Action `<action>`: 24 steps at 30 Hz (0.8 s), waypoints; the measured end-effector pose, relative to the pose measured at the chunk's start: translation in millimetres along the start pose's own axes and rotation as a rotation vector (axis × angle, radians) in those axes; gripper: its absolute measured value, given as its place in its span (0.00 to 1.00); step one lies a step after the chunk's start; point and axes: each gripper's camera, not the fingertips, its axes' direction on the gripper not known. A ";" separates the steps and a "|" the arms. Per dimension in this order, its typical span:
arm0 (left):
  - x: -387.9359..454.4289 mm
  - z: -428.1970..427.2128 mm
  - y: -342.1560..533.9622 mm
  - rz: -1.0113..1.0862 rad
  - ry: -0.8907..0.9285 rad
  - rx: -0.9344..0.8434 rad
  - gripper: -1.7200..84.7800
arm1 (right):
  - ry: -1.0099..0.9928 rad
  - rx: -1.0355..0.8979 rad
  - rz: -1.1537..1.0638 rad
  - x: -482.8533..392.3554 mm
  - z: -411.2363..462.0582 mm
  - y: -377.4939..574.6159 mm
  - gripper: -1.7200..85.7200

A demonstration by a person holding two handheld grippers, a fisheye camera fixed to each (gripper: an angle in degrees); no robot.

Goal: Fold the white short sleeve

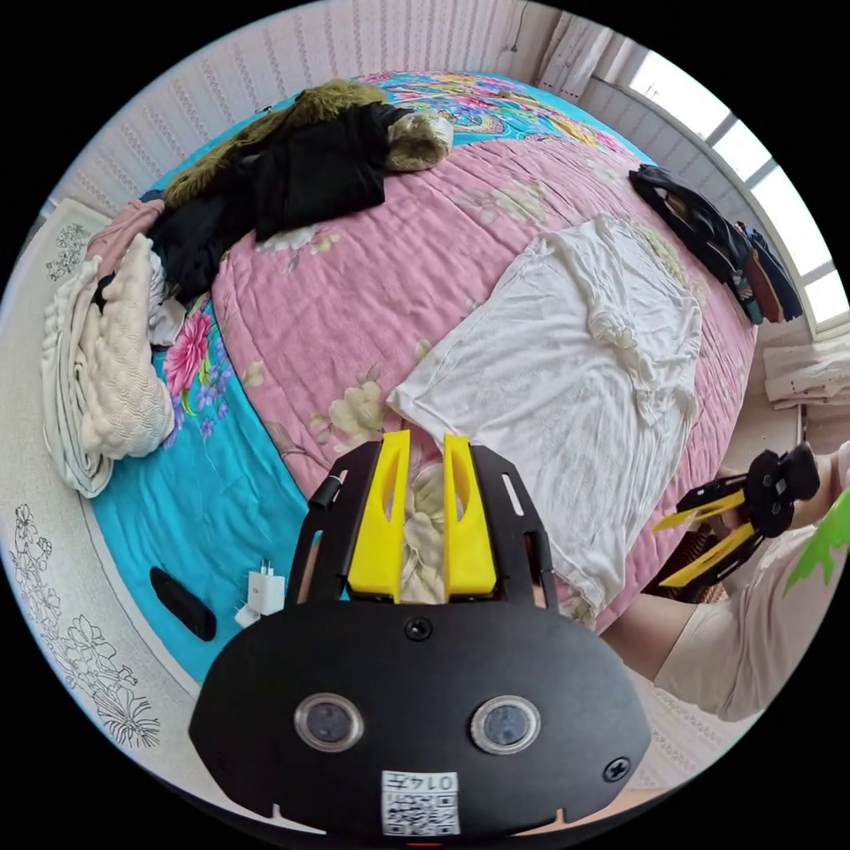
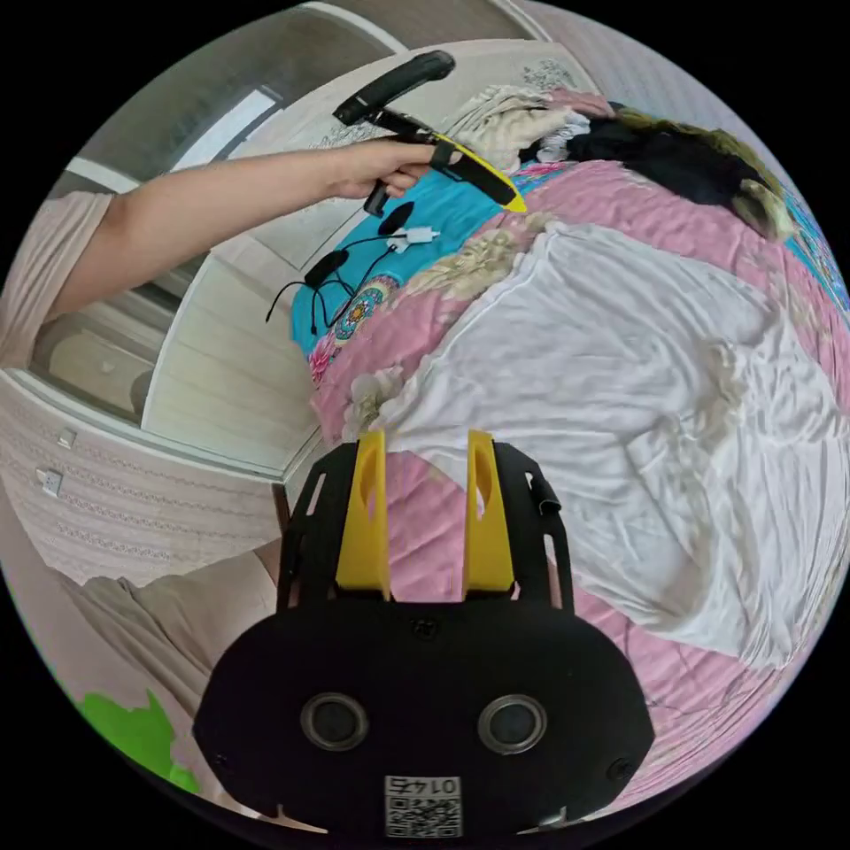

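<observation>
— So, the left gripper view first: where is the white short sleeve (image 1: 575, 372)?

— Spread flat on the pink quilt (image 1: 354, 283) of the bed, mostly smooth, with a small bunched knot near its middle. The left gripper (image 1: 425, 443) hovers just beside one corner of the hem, its yellow fingers (image 1: 381, 513) set narrowly apart and holding nothing. The right gripper (image 1: 686, 549) shows at the bed's edge, fingers parted and empty. A pile of dark and cream clothes (image 1: 266, 177) lies well apart, as do a white charger (image 1: 261, 593) and a dark pouch (image 1: 181, 602) on the blue sheet (image 1: 212, 496).

— And the right gripper view?

— The shirt (image 2: 637, 398) fills the far side of the quilt (image 2: 434, 522). The right gripper (image 2: 427, 443) sits just short of the hem edge, fingers (image 2: 487, 513) narrowly open with bare quilt between them. The left gripper (image 2: 496, 181) is held in a hand (image 2: 381, 168) above the shirt's far corner.

— How will it handle?

— Thin, light and limp, I'd judge; it will sag and crease. Best pinched at the hem corners or a sleeve edge, both layers together, and lifted evenly.
</observation>
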 end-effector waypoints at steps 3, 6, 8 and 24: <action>-9.2 -4.6 21.2 -0.010 -0.011 0.042 0.09 | 0.108 -0.061 -0.105 -51.1 45.7 -8.4 0.16; -18.2 -8.8 39.2 -0.038 0.017 0.076 0.09 | 0.199 -0.070 -0.127 -80.3 82.2 -13.0 0.16; -23.8 -10.8 49.9 -0.050 0.034 0.101 0.09 | 0.231 -0.082 -0.110 -88.3 99.3 -21.2 0.16; -64.6 21.3 -4.9 0.002 0.007 0.027 0.14 | 0.380 -0.082 -0.144 -144.4 127.2 -40.0 0.15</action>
